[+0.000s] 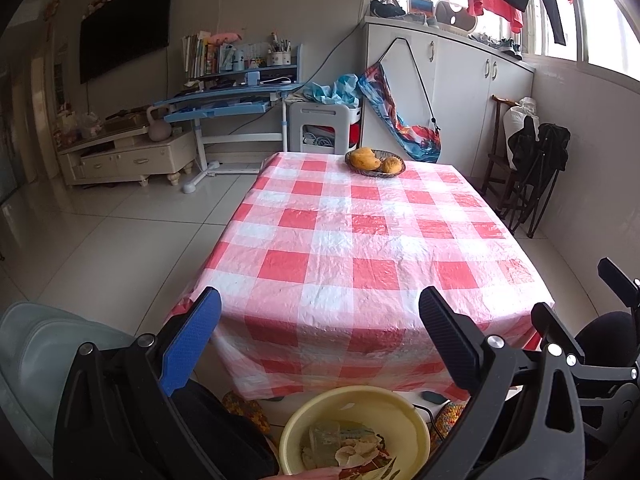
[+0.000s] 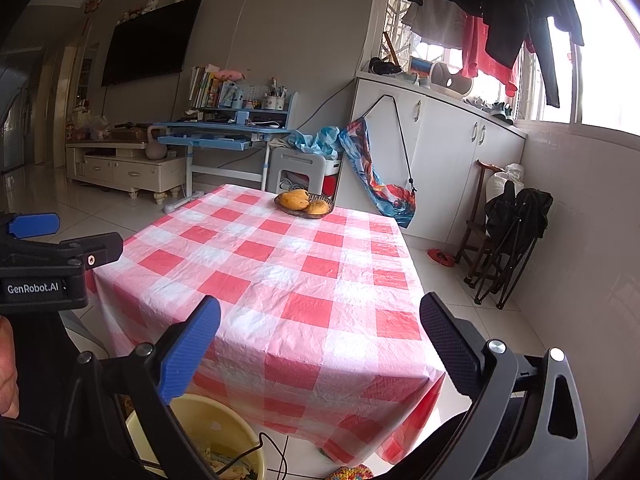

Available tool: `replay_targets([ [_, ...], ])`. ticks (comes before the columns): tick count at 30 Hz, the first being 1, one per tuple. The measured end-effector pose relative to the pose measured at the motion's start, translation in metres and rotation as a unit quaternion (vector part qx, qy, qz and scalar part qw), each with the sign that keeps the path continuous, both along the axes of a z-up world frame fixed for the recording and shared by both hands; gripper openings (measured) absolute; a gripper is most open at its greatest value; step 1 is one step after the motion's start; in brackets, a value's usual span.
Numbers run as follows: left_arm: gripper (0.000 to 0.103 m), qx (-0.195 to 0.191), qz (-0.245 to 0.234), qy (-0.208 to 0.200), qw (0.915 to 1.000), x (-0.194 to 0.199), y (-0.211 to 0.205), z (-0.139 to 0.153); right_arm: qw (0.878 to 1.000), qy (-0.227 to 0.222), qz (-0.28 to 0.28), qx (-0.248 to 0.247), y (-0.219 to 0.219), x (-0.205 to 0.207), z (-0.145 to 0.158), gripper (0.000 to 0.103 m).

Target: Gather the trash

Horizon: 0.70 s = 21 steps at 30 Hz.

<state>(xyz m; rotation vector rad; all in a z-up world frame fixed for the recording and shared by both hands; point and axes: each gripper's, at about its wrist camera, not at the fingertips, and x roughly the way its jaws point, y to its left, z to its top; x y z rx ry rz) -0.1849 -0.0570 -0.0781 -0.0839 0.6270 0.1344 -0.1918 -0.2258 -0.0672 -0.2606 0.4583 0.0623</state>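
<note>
A yellow bucket [image 1: 354, 432] stands on the floor at the near end of the table, holding crumpled paper and wrappers [image 1: 344, 444]. My left gripper [image 1: 320, 340] hovers open above it, nothing between its blue and black fingers. The bucket [image 2: 200, 436] shows again at the bottom left of the right wrist view, partly hidden by a finger. My right gripper [image 2: 320, 344] is open and empty over the table's near corner. The left gripper's body [image 2: 44, 272] appears at the left edge of that view.
The table wears a red-and-white checked cloth [image 1: 360, 240]. A woven basket of mangoes [image 1: 375, 162] sits at its far end. A grey chair [image 1: 36, 360] is at the left, folded black chairs [image 2: 512, 240] by the right wall, a cable [image 2: 276, 452] near the bucket.
</note>
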Motion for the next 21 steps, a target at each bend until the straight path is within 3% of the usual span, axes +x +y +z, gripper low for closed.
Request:
replay_targets([
  [21, 0.096, 0.006, -0.001, -0.005, 1.0000, 0.0017, 0.0016, 0.0044, 1.000, 0.002, 0.004, -0.001, 0.0050, -0.0002, -0.0015, 0.095],
])
